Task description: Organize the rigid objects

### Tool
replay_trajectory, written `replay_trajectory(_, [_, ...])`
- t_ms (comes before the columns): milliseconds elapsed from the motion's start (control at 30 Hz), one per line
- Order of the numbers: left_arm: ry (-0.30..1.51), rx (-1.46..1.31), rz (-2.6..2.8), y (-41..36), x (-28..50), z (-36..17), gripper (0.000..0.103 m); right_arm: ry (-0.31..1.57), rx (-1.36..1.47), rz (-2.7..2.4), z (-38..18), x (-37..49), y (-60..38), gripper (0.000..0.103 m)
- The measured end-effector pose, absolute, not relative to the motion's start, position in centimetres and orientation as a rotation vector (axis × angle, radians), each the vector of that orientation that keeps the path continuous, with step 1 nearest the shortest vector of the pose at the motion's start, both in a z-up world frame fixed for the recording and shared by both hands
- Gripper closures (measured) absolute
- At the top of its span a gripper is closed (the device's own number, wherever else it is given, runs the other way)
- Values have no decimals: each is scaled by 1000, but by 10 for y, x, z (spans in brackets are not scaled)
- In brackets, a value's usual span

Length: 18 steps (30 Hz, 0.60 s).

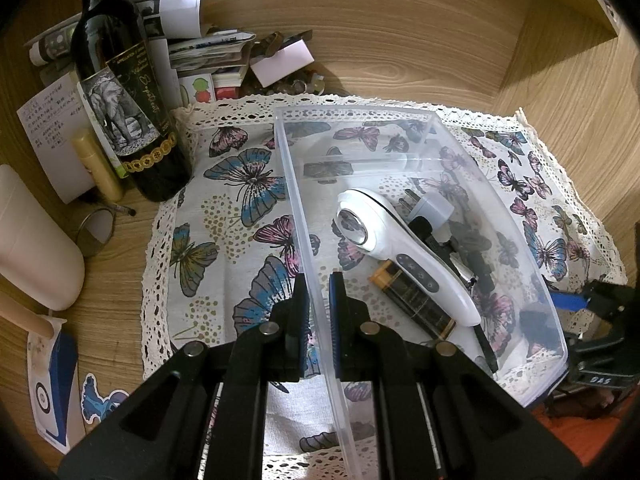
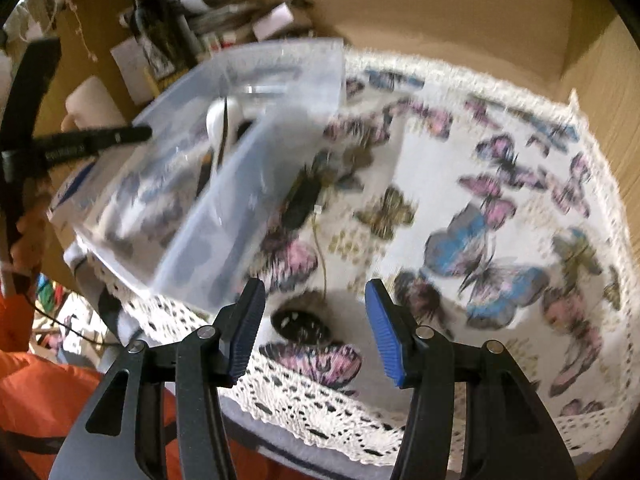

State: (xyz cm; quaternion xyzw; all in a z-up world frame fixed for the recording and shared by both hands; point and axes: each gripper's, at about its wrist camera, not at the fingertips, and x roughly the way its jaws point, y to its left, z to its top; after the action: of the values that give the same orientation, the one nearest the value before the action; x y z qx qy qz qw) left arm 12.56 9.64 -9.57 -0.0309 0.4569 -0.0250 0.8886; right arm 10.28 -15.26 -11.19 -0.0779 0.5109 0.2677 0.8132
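A clear plastic bin [image 1: 400, 114] stands on the butterfly cloth [image 1: 224, 216]. Inside lie a white handheld device [image 1: 384, 240], a black-and-gold cylinder [image 1: 416, 304], a grey plug [image 1: 434, 208] and some dark pieces. My left gripper [image 1: 319, 312] is shut on the bin's left wall, one finger on each side of it. In the blurred right wrist view my right gripper [image 2: 316, 324] is open just above a dark oval object [image 2: 300, 326] on the cloth [image 2: 440, 168], to the right of the bin [image 2: 256, 80]. A dark long object [image 2: 302, 200] with a thin cord lies beside the bin.
A wine bottle [image 1: 128, 92], a yellow tube [image 1: 98, 164], a pale container [image 1: 36, 248], a metal ring [image 1: 94, 232] and piled papers [image 1: 208, 52] crowd the wooden shelf left of and behind the cloth. Wooden walls [image 1: 560, 80] close in the back and right. Orange fabric [image 2: 40, 392] lies below the front edge.
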Motion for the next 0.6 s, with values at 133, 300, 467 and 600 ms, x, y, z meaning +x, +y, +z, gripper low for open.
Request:
replay_trajectory(133, [949,-64,-52,96,126,-96,94,1119,-169,581,-120,102,-155,72])
replay_trajectory(300, [949,-65,-52,96,125,-96,94,1058,-157,561,-115,106,-155,72])
replay_trajectory(467, [949,-63,-52,96,125,-96,94,991,-159,541,-105,115,-154,72])
replay_trajectory(600, [949,-64,-52,96,126,-96,94,937,-156,548,-95,122,-149,72])
